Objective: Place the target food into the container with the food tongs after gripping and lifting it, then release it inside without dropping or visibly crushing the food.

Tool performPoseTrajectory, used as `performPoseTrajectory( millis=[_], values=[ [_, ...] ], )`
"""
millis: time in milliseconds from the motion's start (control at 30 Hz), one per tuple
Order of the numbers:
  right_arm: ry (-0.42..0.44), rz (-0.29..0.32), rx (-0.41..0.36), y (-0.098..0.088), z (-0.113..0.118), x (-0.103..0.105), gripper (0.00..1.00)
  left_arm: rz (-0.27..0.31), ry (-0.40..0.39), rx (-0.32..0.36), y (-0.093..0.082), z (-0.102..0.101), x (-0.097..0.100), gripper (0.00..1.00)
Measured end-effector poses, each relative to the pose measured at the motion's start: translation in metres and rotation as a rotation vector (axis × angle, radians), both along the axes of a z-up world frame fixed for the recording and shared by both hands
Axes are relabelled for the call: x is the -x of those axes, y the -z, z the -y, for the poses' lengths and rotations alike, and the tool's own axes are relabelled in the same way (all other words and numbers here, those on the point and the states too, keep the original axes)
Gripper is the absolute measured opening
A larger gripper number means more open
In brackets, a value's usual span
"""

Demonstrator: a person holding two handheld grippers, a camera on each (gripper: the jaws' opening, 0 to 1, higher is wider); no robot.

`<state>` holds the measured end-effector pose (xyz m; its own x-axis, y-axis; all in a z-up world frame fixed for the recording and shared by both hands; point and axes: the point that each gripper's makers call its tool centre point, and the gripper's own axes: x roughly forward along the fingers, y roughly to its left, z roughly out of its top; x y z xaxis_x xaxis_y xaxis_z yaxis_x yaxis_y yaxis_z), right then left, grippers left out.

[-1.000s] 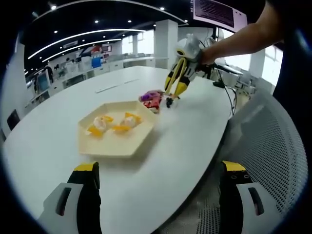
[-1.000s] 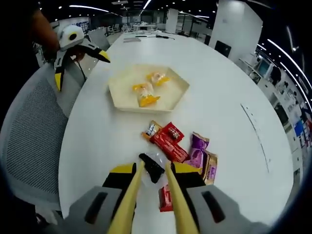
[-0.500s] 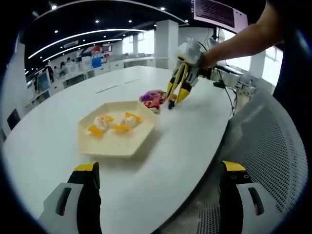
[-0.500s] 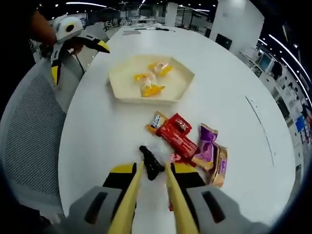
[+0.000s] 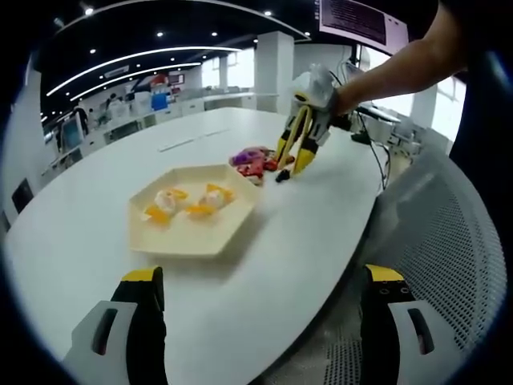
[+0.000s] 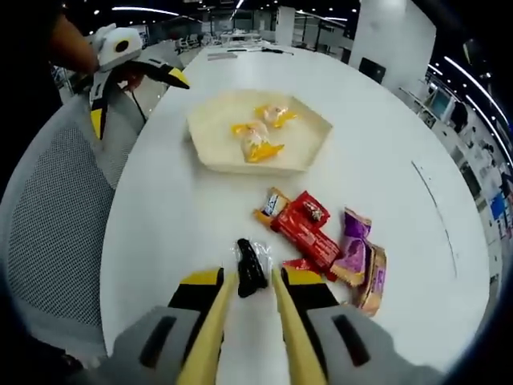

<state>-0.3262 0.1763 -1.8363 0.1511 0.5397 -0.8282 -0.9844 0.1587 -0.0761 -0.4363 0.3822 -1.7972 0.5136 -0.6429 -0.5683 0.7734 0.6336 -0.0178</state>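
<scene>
A dark wrapped snack (image 6: 250, 267) sits pinched between the tips of yellow food tongs (image 6: 210, 329), just over the white table (image 6: 168, 224). My right gripper (image 6: 254, 281) is shut on the tongs. In the left gripper view it appears as my right gripper (image 5: 298, 140), held by a person's hand, with the snack (image 5: 280, 175) at the tong tips. A cream hexagonal tray (image 6: 240, 164) (image 5: 192, 245) holds orange-and-white wrapped foods (image 6: 258, 138) (image 5: 186, 202). My left gripper (image 5: 264, 321) stands open near the table's edge, and shows as the left gripper (image 6: 138, 100) over a chair.
Loose packets lie to the right of the tongs: a red one (image 6: 304, 228), a purple one (image 6: 353, 253), seen as a pile (image 5: 250, 160) beyond the tray. A grey mesh chair (image 6: 48, 224) (image 5: 433, 241) stands against the table's curved edge. Office desks fill the background.
My right gripper has carried the dark snack in the tongs sideways off the packet pile, which now lies further right in its view. The tray looks a little closer. My left gripper stays open.
</scene>
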Motion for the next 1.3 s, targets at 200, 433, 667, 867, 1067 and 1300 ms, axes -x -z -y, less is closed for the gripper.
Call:
performPoseTrajectory(
  millis=[200, 433, 667, 867, 1067, 1300],
  values=[
    [0.098, -0.073, 0.012, 0.002, 0.002, -0.003, 0.22, -0.002, -0.002, -0.001, 0.0, 0.0, 0.0, 0.99],
    [0.13, -0.086, 0.022, 0.002, 0.003, -0.003, 0.19, -0.002, -0.002, -0.001, 0.0, -0.001, 0.0, 0.98],
    [0.148, -0.089, 0.034, 0.001, 0.004, -0.002, 0.19, -0.002, 0.0, -0.004, 0.001, -0.001, 0.0, 0.98],
    [0.164, -0.098, 0.04, 0.0, 0.008, -0.001, 0.2, 0.0, 0.0, -0.004, 0.0, 0.0, 0.0, 0.98],
    [0.17, -0.108, 0.033, -0.006, 0.009, 0.001, 0.2, 0.002, -0.001, -0.005, 0.001, -0.001, 0.0, 0.98],
    [0.172, -0.111, 0.019, -0.023, 0.007, -0.002, 0.21, 0.003, -0.002, -0.002, 0.0, -0.001, -0.001, 0.98]
  ],
)
